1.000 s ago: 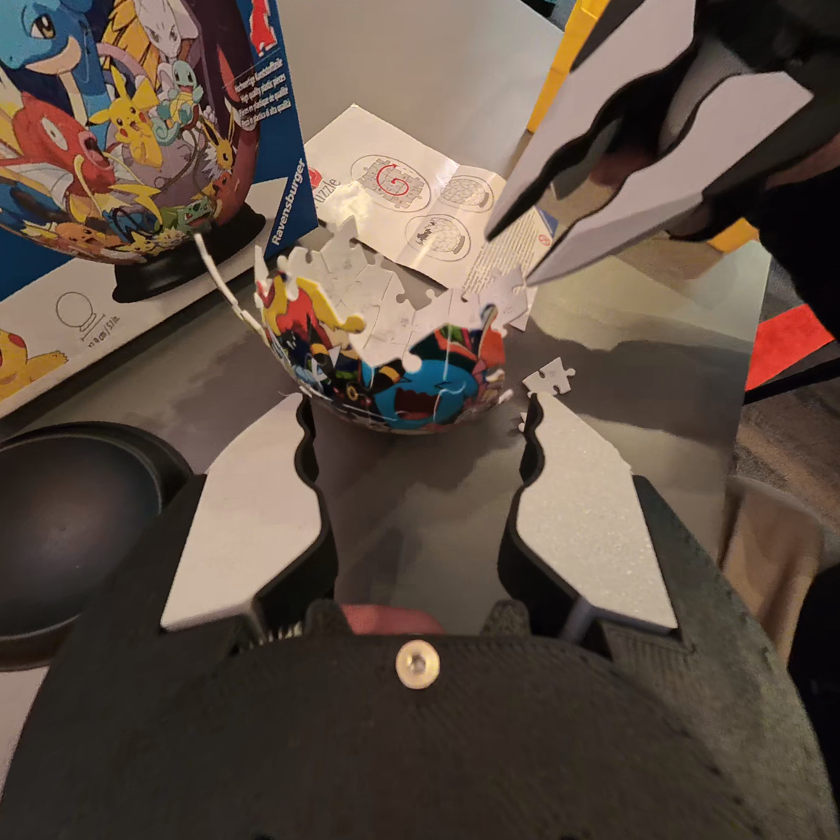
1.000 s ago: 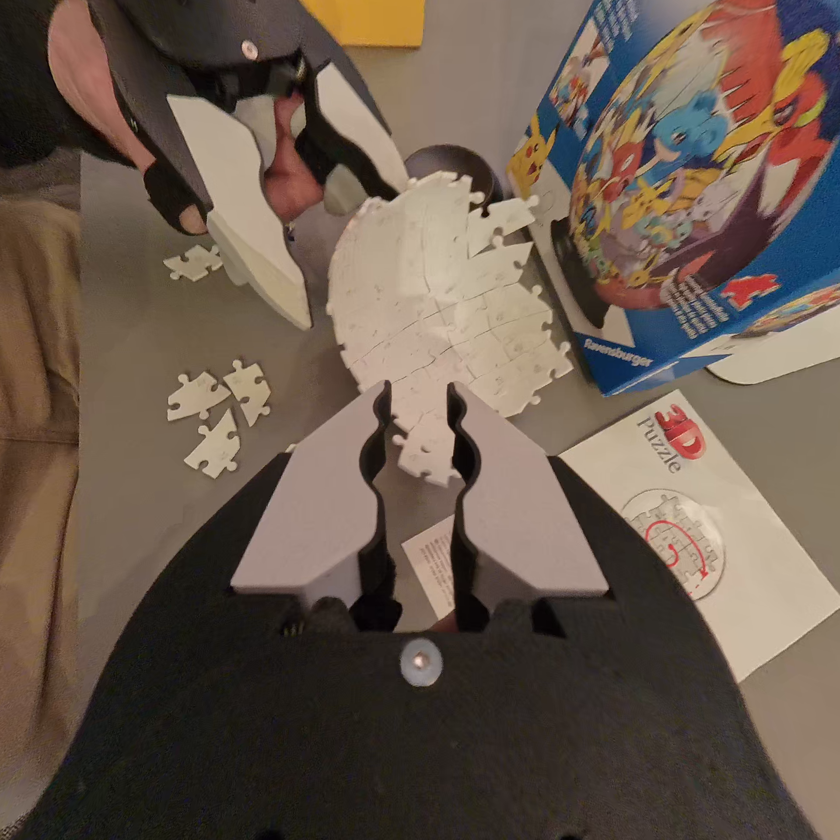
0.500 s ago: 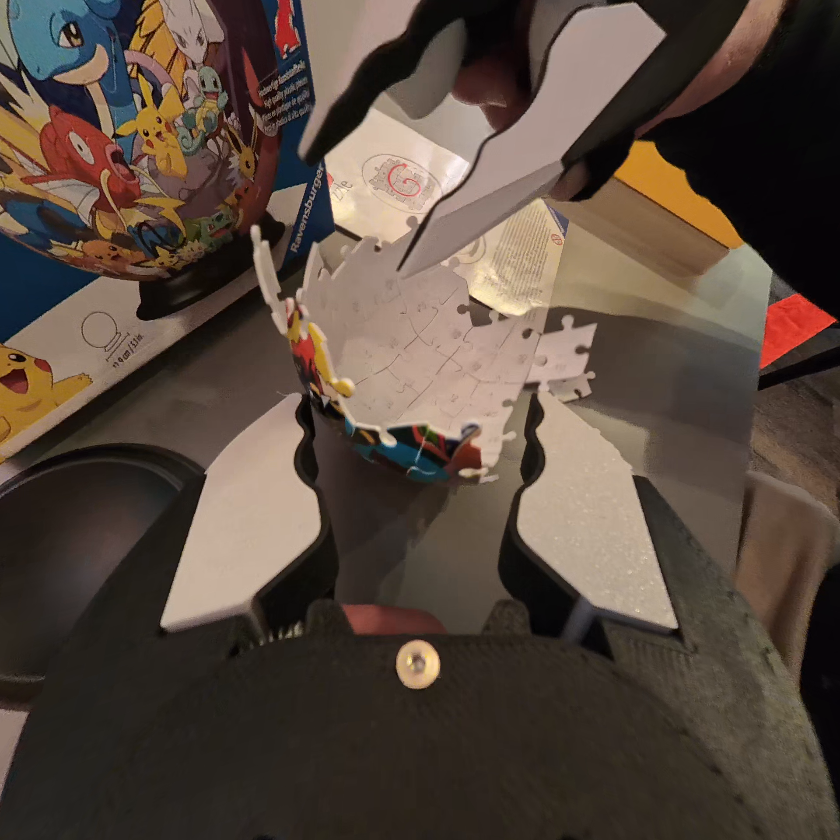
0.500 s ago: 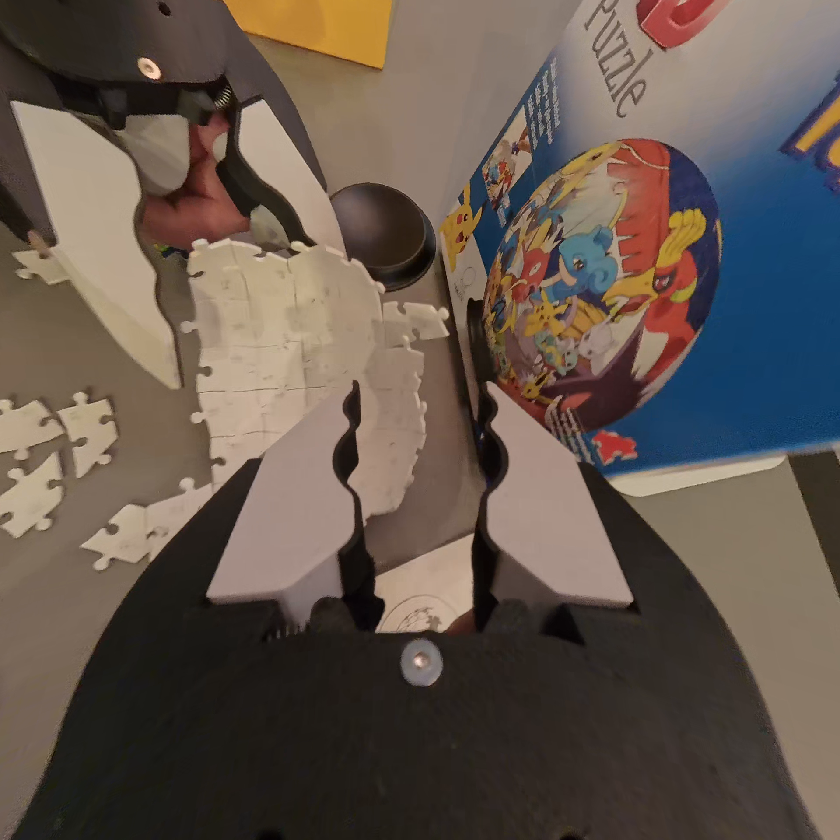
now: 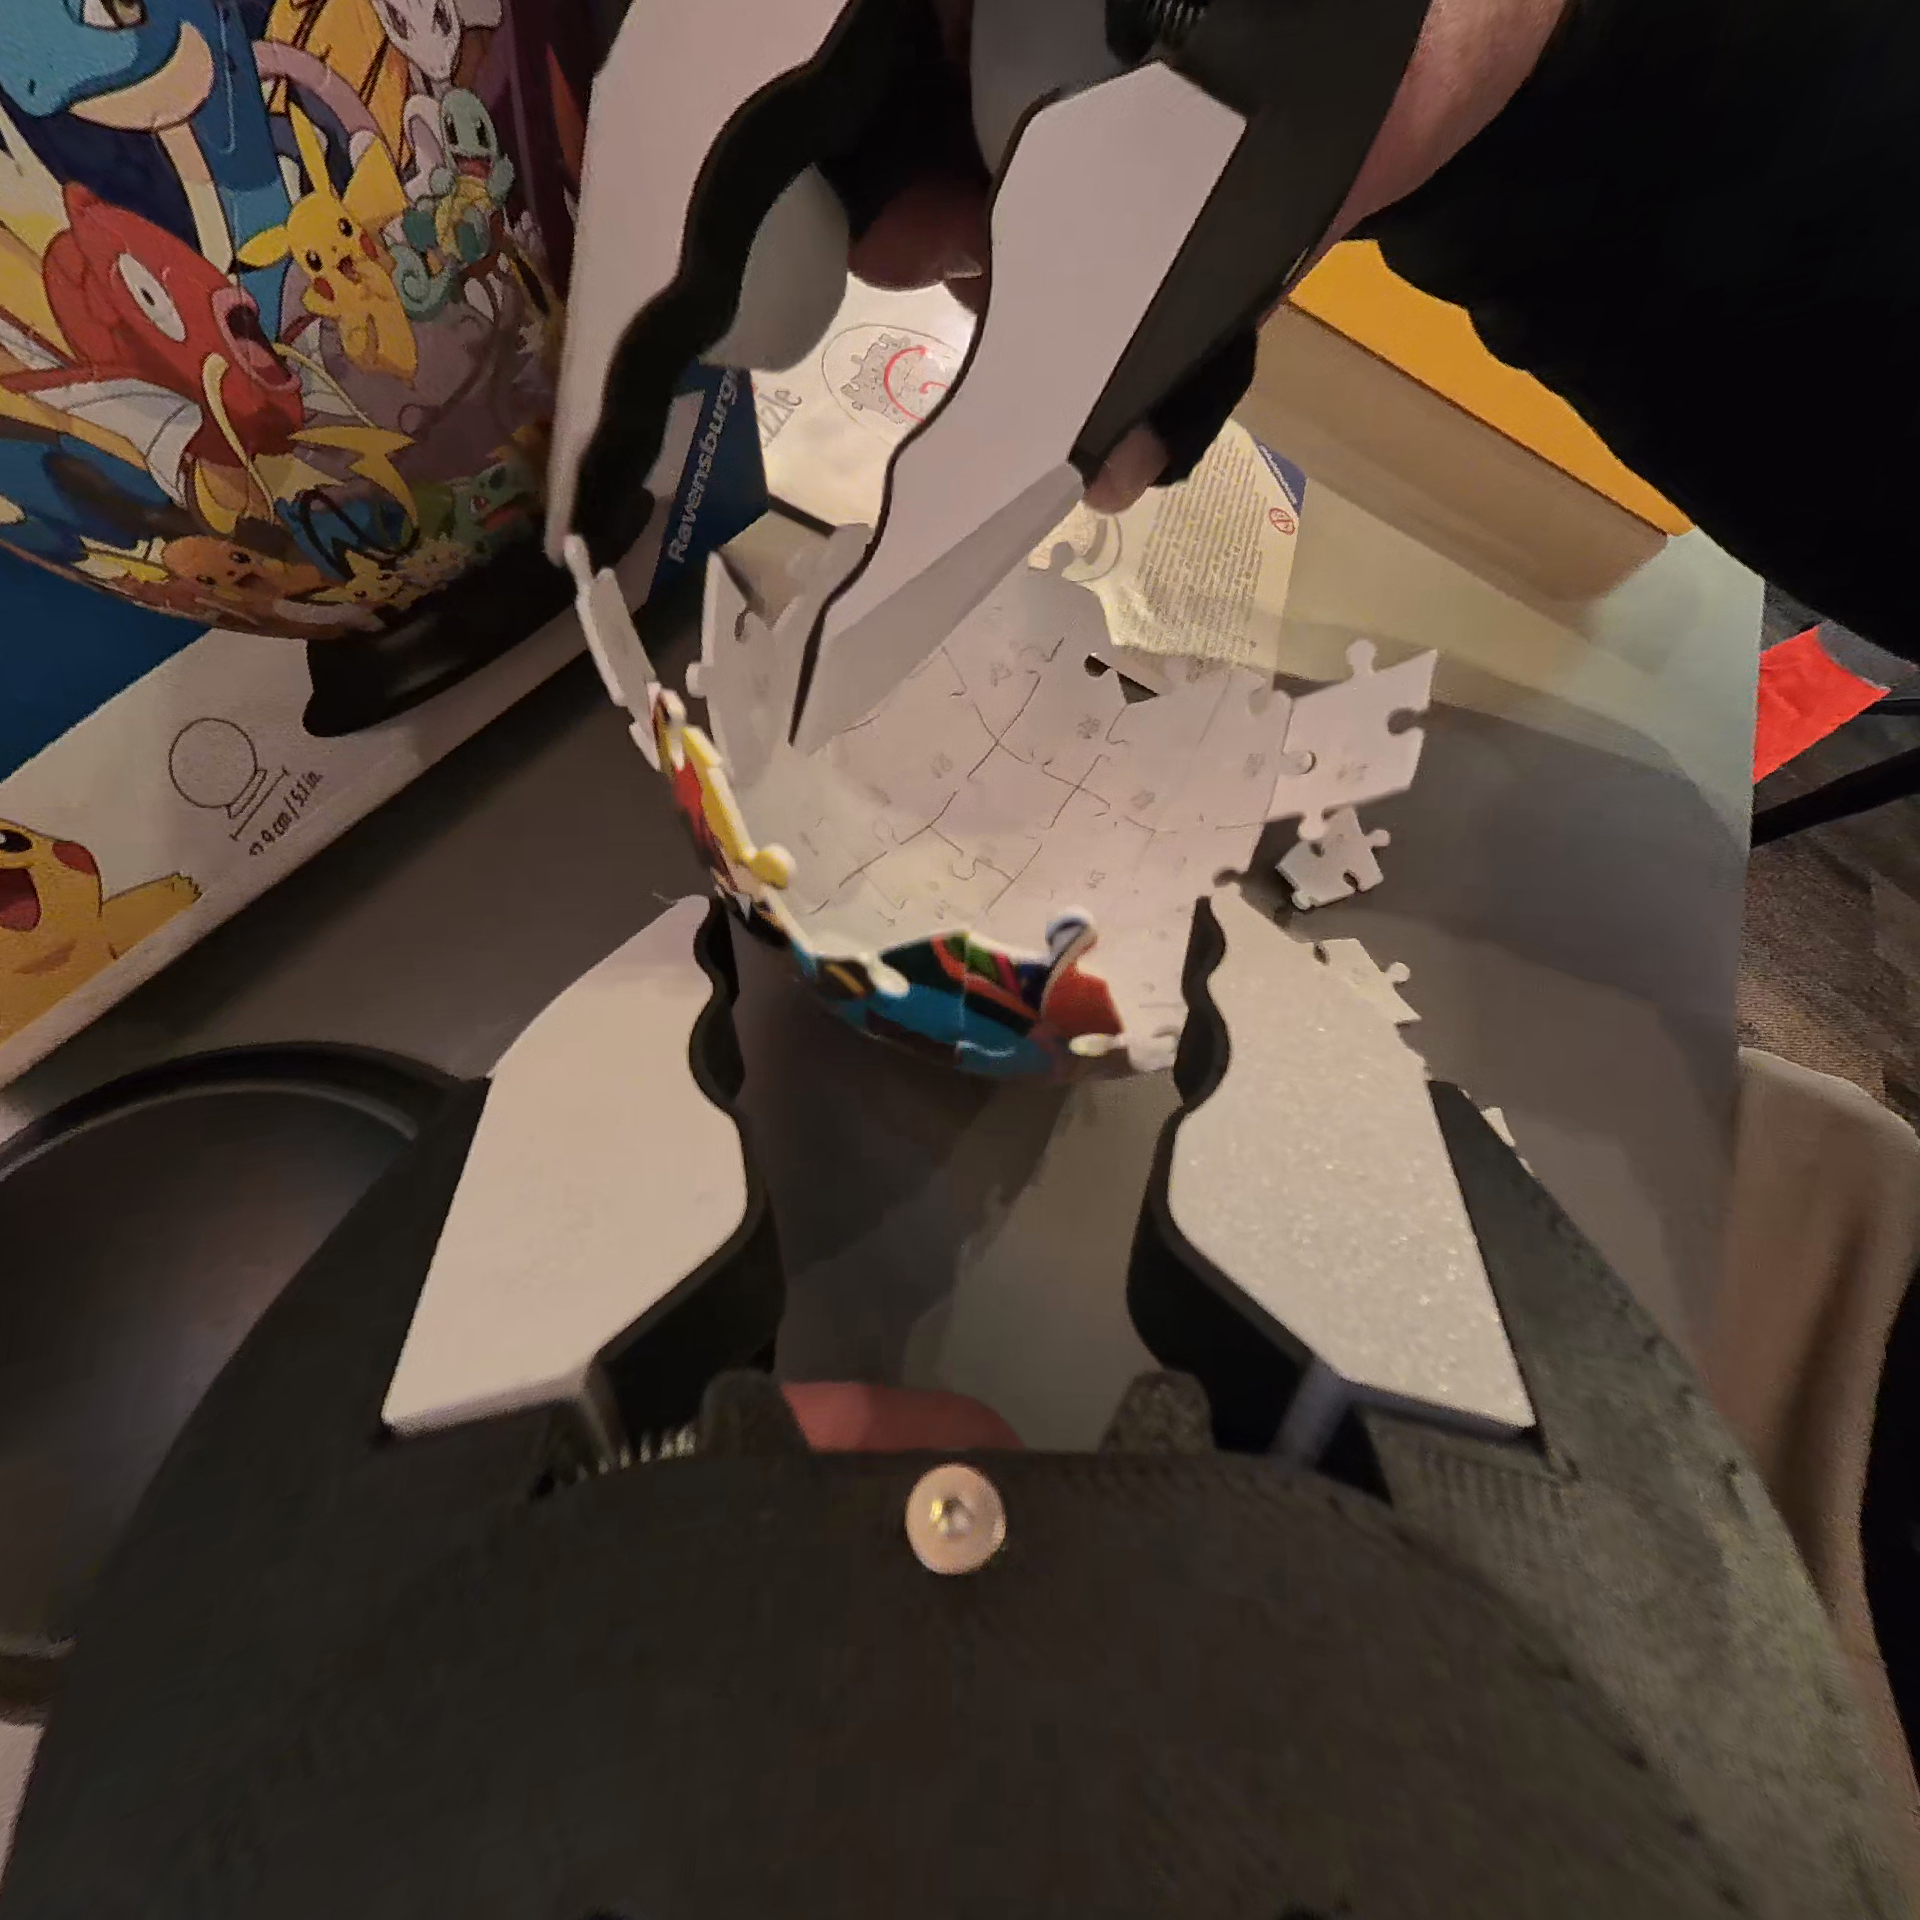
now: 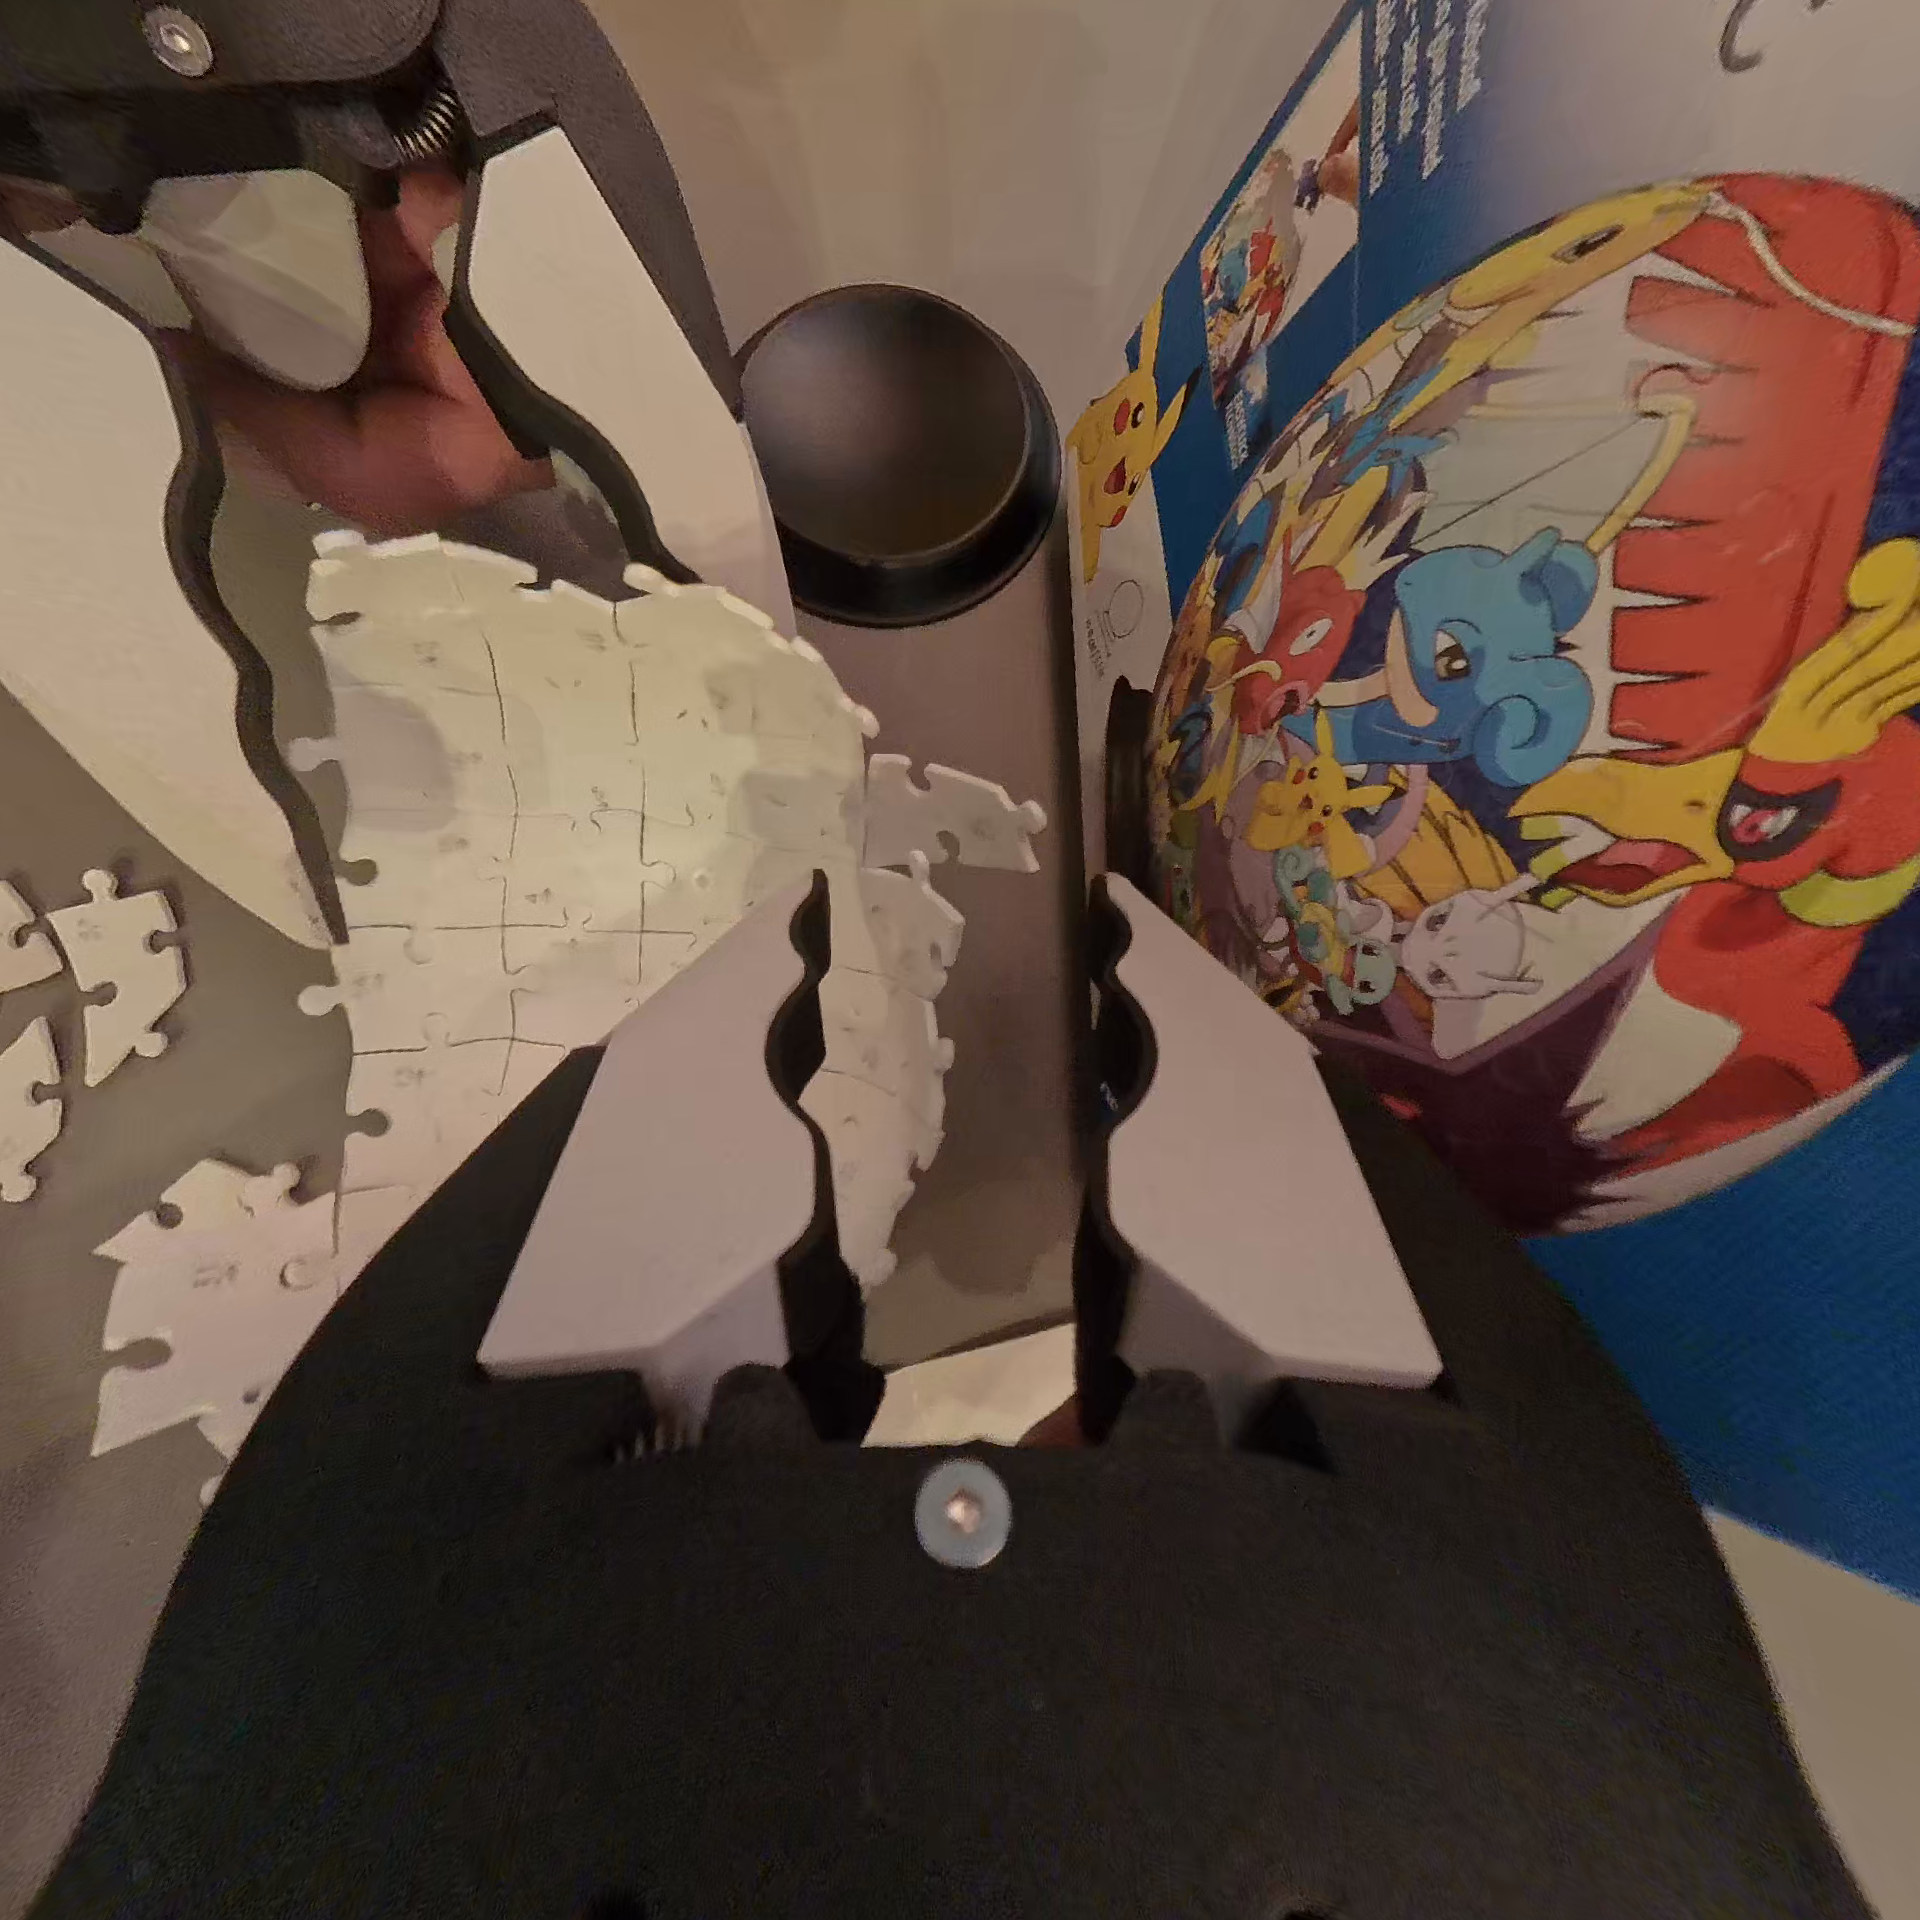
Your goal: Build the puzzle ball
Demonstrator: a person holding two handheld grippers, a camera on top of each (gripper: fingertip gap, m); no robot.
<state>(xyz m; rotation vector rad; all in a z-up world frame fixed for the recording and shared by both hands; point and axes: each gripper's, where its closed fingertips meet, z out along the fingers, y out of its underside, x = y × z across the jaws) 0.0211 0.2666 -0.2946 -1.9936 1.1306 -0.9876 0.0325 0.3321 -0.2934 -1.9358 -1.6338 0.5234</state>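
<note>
The half-built puzzle ball shell [image 5: 997, 810] rests on the grey table like a tilted bowl, white inside and printed outside. My left gripper [image 5: 951, 935] is open and empty, its fingertips on either side of the shell's near printed edge. My right gripper [image 6: 956, 894] is open. A white strip of the shell's rim [image 6: 894, 1049] stands between its fingers, unclamped. In the left wrist view the right gripper [image 5: 691, 639] comes down from above, one finger inside the bowl and one outside by the upright strip [image 5: 613, 634].
The puzzle box [image 6: 1558, 727] stands close on the right gripper's right side. A black round stand [image 6: 894, 457] sits behind the shell. Loose white pieces [image 6: 114, 956] lie on the table, and a folded leaflet [image 5: 1195, 561] lies beyond the shell. The table edge [image 5: 1745, 935] is near.
My right gripper has opened wider and swung from the shell's leaflet side to its box-side rim. The shell has tipped its opening toward the left gripper and sits closer to it.
</note>
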